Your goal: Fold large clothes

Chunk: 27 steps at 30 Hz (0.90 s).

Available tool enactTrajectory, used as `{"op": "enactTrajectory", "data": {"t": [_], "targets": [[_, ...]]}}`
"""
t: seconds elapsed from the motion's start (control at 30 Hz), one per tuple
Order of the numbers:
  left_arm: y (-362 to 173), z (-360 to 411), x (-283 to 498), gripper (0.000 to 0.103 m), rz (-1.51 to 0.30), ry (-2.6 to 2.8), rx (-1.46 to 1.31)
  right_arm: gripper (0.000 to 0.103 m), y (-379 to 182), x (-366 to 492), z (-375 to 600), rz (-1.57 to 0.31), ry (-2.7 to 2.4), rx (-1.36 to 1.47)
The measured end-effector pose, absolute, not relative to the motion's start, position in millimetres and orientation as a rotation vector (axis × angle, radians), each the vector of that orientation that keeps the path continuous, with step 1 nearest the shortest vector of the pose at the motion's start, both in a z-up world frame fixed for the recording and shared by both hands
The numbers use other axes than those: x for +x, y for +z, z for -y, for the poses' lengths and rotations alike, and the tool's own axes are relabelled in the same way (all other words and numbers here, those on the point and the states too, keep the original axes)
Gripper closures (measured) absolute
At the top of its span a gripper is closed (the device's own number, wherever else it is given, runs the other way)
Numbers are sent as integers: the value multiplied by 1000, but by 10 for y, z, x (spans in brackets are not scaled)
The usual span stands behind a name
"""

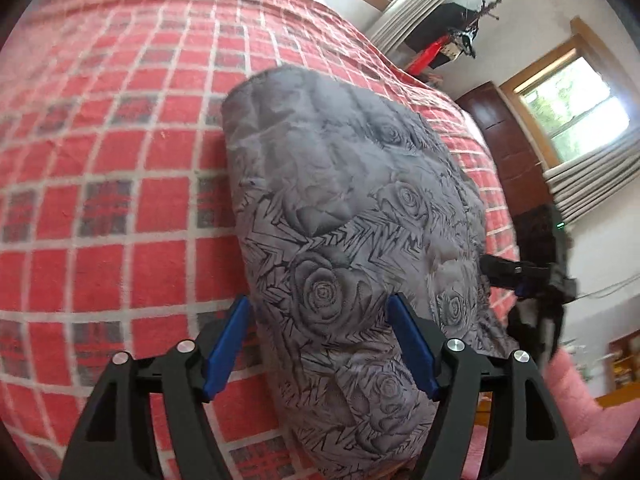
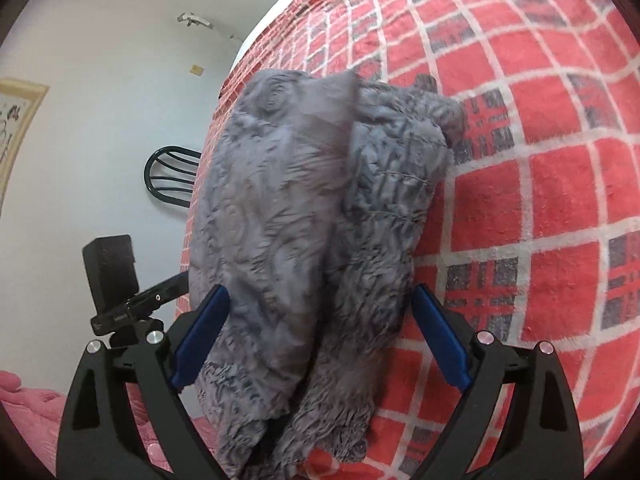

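Observation:
A grey garment with a rose pattern [image 1: 352, 216] lies folded into a long strip on a red plaid bedspread [image 1: 120, 200]. My left gripper [image 1: 320, 312] is open, its blue pads on either side of the garment's near end, not clamped. In the right wrist view the same garment [image 2: 304, 208] shows as a doubled, thick fold on the bedspread [image 2: 540, 200]. My right gripper [image 2: 320, 300] is open too, its pads straddling the garment's near end. The right gripper also shows in the left wrist view [image 1: 532, 284] at the garment's right edge.
A wall, windows with curtains [image 1: 580, 120] and a dark wooden door [image 1: 504, 148] stand beyond the bed. A black chair back [image 2: 172, 176] and a black device on a stand [image 2: 116, 280] are by the bed's left side. Pink bedding [image 2: 24, 400] lies low left.

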<state>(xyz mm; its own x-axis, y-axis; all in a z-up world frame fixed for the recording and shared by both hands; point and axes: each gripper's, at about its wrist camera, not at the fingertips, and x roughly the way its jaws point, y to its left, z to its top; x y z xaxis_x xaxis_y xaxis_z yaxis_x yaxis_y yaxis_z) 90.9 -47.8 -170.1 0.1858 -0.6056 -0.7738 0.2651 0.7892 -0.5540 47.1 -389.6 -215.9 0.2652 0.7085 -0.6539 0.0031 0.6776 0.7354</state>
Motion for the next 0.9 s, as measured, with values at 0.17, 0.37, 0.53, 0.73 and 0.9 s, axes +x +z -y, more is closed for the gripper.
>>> {"op": "enactTrajectory", "data": {"t": [0.17, 0.37, 0.53, 0.73, 0.9], "targets": [[-1970, 379, 1042, 23, -1283, -712, -483, 9, -2338, 543, 3944, -1228, 570, 791], [-2305, 405, 1178, 14, -1319, -819, -656, 7, -2477, 672, 3893, -1227, 640, 873], [-2400, 512, 1226, 13, -1314, -868, -709, 8, -2457, 738, 3743, -1220, 664, 847], [-2255, 660, 1197, 15, -1280, -904, -645, 20, -2329, 644, 3667, -1187, 676, 844], [-1997, 713, 1156, 18, -1224, -962, -656, 31, -2059, 536, 3682, -1138, 683, 844]]}}
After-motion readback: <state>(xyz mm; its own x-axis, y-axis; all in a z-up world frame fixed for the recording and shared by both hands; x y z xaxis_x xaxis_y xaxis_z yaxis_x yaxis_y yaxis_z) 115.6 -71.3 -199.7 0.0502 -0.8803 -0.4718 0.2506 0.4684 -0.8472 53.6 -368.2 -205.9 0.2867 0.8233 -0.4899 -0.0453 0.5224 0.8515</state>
